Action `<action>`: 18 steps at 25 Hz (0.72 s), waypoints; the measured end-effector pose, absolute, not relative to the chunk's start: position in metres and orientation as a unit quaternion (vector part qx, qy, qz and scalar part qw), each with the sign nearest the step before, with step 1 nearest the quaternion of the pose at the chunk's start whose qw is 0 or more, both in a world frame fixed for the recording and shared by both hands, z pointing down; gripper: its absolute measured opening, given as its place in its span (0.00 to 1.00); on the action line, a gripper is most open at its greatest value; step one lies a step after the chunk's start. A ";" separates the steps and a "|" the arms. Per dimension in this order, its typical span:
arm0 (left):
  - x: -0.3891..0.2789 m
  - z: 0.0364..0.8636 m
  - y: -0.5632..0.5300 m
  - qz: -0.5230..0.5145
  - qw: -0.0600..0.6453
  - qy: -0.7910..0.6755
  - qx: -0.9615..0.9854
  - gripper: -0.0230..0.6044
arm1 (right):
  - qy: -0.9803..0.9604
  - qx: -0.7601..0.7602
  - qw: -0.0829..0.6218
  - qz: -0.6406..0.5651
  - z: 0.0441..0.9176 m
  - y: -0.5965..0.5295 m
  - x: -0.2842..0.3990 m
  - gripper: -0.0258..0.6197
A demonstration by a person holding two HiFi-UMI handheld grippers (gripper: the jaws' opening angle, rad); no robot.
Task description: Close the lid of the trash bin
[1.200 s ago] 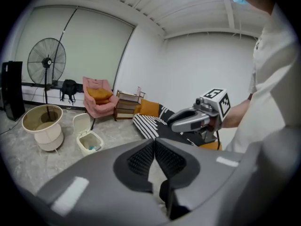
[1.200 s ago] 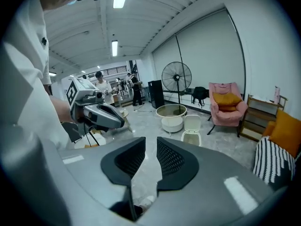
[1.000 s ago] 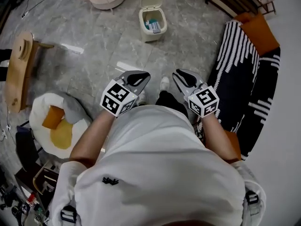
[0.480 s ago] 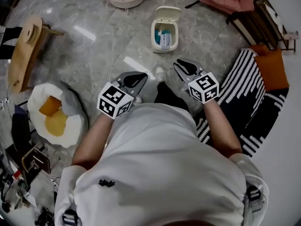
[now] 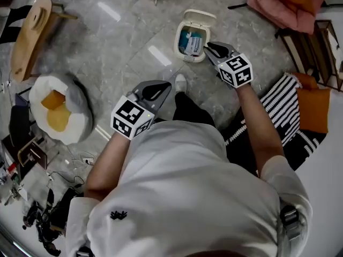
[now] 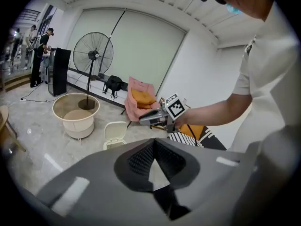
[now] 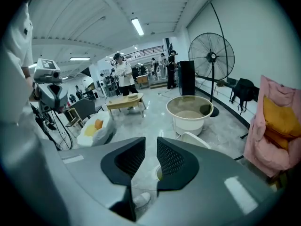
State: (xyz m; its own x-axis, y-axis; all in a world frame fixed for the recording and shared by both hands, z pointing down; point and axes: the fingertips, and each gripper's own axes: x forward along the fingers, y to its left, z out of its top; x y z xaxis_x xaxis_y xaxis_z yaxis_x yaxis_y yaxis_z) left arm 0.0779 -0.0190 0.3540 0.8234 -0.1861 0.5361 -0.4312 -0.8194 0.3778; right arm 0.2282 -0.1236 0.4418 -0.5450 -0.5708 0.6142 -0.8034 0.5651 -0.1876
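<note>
The small cream trash bin (image 5: 191,40) stands on the marble floor with its lid (image 5: 203,19) flipped up and back, and packaging shows inside. My right gripper (image 5: 210,46) hangs just beside the bin's right rim, with its jaws a little apart and nothing between them. In the right gripper view the right gripper (image 7: 151,143) looks down past the raised lid (image 7: 193,139). My left gripper (image 5: 167,84) is held back over the floor, well short of the bin, and looks shut and empty. From the left gripper (image 6: 154,143) I see the bin (image 6: 114,134) ahead.
A cream basin (image 6: 75,114) stands beyond the bin, with a standing fan (image 6: 92,56) behind it. A pink cushioned seat (image 5: 289,1), a striped rug (image 5: 278,103), an egg-shaped cushion (image 5: 56,111) and a wooden stool (image 5: 29,33) ring the floor. The person's shoe (image 5: 180,82) is near the bin.
Both grippers have moved forward toward the bin. The right one went furthest, from beside the person's body to the bin's right rim. Neither jaw opening changed.
</note>
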 end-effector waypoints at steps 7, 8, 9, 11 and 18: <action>0.089 0.365 -0.038 0.248 0.271 -0.194 0.910 0.13 | -0.851 0.368 0.300 0.226 0.503 -0.193 0.251 0.16; 0.089 0.367 -0.040 0.247 0.277 -0.198 0.907 0.13 | -0.850 0.365 0.307 0.224 0.511 -0.203 0.255 0.17; 0.090 0.368 -0.042 0.245 0.283 -0.201 0.905 0.13 | -0.849 0.362 0.315 0.222 0.518 -0.211 0.259 0.17; 0.090 0.372 -0.044 0.242 0.295 -0.206 0.901 0.13 | -0.845 0.358 0.332 0.219 0.532 -0.228 0.266 0.18; 0.085 0.391 -0.049 0.242 0.324 -0.221 0.888 0.13 | -0.829 0.351 0.371 0.225 0.585 -0.279 0.284 0.19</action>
State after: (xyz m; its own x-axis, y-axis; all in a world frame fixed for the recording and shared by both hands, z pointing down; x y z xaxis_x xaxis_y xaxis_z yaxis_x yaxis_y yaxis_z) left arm 0.0853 -0.0491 0.3909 0.7857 -0.2352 0.5721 -0.5485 -0.6925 0.4686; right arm 0.2835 -0.2787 0.5845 -0.4772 -0.4159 0.7742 -0.7500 0.6518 -0.1122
